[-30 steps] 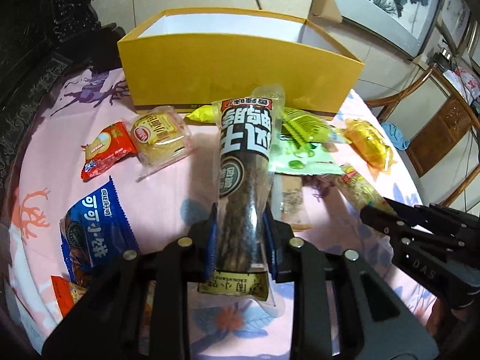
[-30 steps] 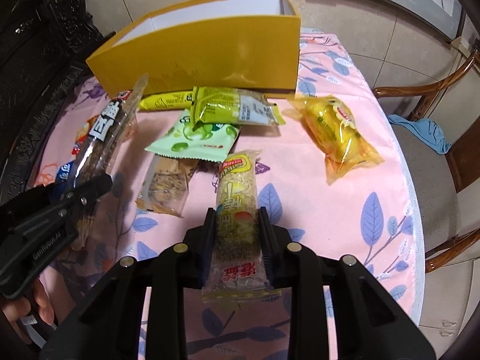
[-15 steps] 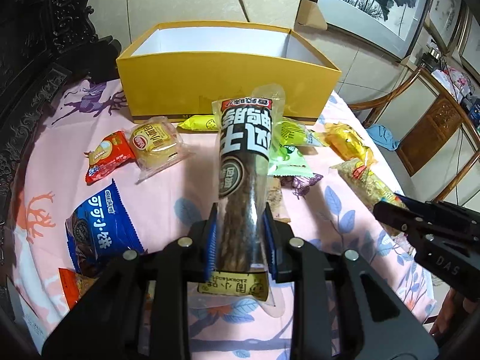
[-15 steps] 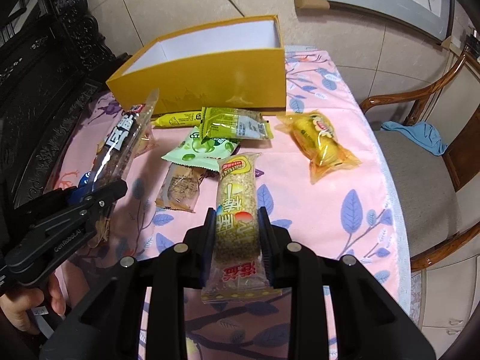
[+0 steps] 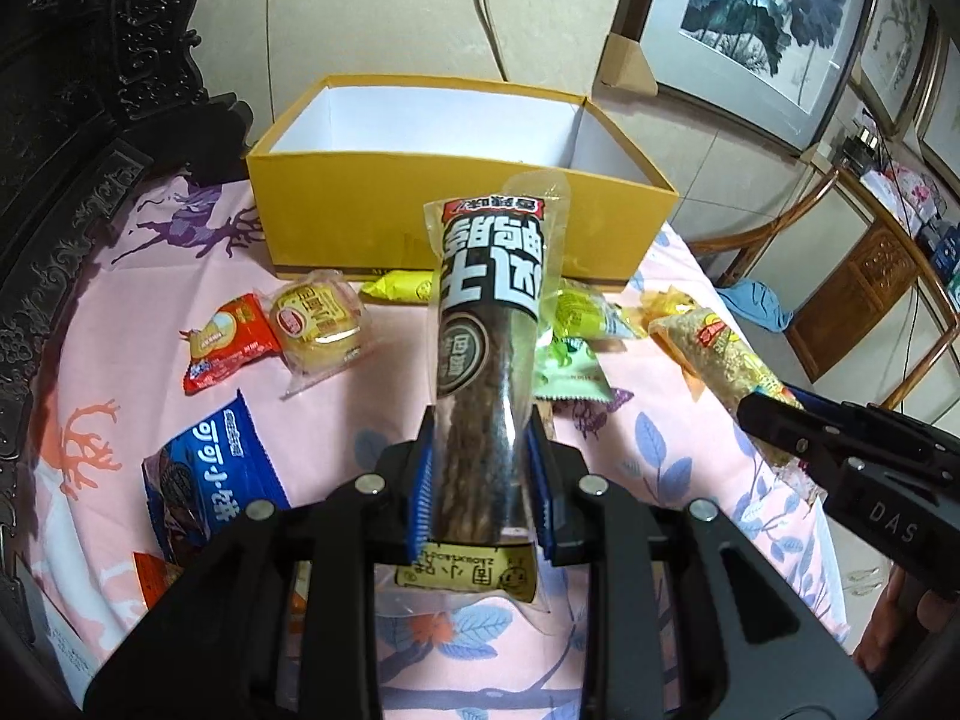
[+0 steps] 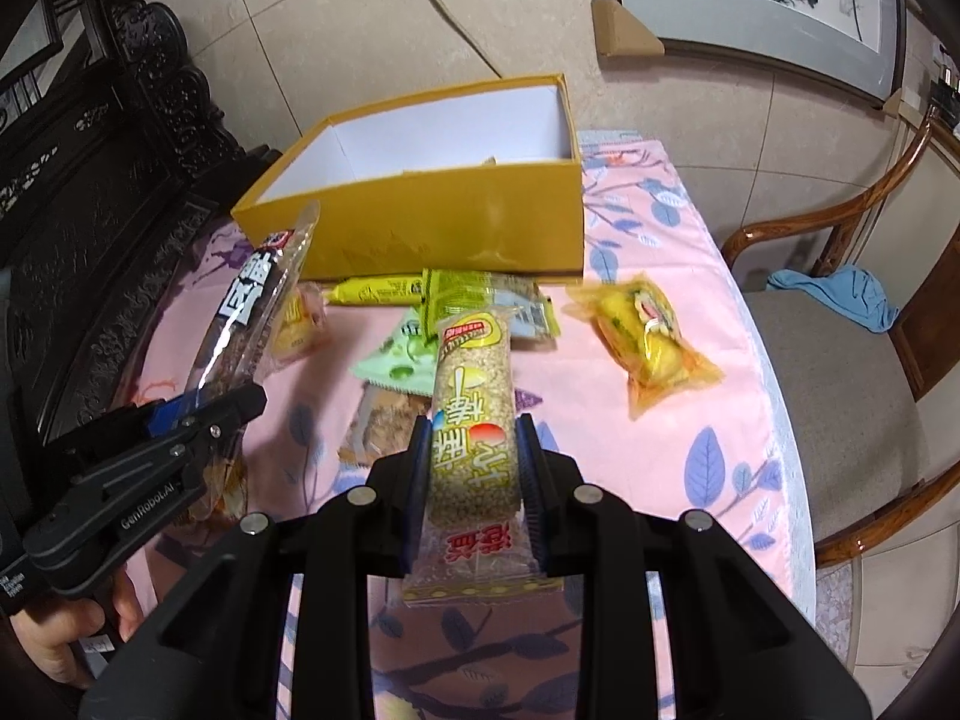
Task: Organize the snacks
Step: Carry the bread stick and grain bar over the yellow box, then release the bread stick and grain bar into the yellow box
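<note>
Snacks: dark stick packet (image 5: 483, 360) clamped between blue pads of left gripper (image 5: 478, 483), held above pink tablecloth (image 5: 150, 300), top end toward yellow box (image 5: 420, 228). Grain bar (image 6: 474, 420) clamped in right gripper (image 6: 474, 483), likewise off the cloth. Box open, white inside. Loose on cloth near box: blue packet (image 5: 204, 480), red packet (image 5: 231, 342), round cake (image 5: 318, 324), yellow pastry (image 6: 648, 342), green packets (image 6: 480, 300).

— How did your two hands stand?

— My left gripper (image 5: 480, 480) was angled downward, its blue pads clamped on a long dark stick pack (image 5: 489, 360). My right gripper (image 6: 474, 480) tilted down likewise, jaws closed on a grain bar (image 6: 474, 420).

— Side by side?

— Yes, near each other, both held above the table.
</note>
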`<state>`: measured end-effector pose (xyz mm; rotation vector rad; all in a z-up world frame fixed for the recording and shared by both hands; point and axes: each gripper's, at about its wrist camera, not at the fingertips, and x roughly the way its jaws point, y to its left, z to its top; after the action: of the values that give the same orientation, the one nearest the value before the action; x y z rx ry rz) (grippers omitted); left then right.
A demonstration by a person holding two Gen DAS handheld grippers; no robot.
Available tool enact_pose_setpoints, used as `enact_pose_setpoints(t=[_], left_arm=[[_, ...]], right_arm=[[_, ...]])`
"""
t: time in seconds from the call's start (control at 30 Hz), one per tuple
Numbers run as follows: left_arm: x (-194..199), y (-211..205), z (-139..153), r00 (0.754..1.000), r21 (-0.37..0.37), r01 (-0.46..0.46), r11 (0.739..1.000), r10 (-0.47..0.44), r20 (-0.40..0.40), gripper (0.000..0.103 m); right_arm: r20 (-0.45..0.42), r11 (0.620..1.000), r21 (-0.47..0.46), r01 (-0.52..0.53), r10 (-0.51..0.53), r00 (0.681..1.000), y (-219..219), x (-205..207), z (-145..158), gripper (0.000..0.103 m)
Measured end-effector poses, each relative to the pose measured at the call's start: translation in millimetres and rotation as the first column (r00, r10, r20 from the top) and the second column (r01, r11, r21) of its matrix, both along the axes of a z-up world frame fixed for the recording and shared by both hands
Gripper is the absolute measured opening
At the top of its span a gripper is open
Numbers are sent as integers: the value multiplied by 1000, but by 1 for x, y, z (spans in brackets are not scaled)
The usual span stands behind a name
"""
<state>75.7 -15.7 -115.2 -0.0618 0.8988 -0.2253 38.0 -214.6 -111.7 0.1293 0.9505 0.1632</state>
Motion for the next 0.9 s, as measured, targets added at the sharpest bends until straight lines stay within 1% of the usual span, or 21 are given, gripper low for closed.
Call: enact_pose_setpoints(t=[0.13,0.3,0.43,0.6,0.83,0.9], left_arm=[[22,2,14,1000,-16,-20,1000,20,15,26],[70,0,42,997,-10,-37,999,38,60,27],[101,2,56,995,-5,-54,999,55,84,27],[134,7,70,992,6,-69,998,68,110,27],[171,8,83,989,28,-67,997,63,135,27],[185,7,86,988,36,-73,997,67,143,29]], right_arm=[[20,1000,21,-9,8,1000,7,29,15,28],[91,999,20,-34,32,995,26,78,47,28],[123,999,16,-40,38,992,33,110,63,28],[135,999,-5,-45,45,990,35,144,72,28],[148,999,-14,-48,50,988,35,177,79,28],[154,999,-23,-48,50,987,37,189,80,28]])
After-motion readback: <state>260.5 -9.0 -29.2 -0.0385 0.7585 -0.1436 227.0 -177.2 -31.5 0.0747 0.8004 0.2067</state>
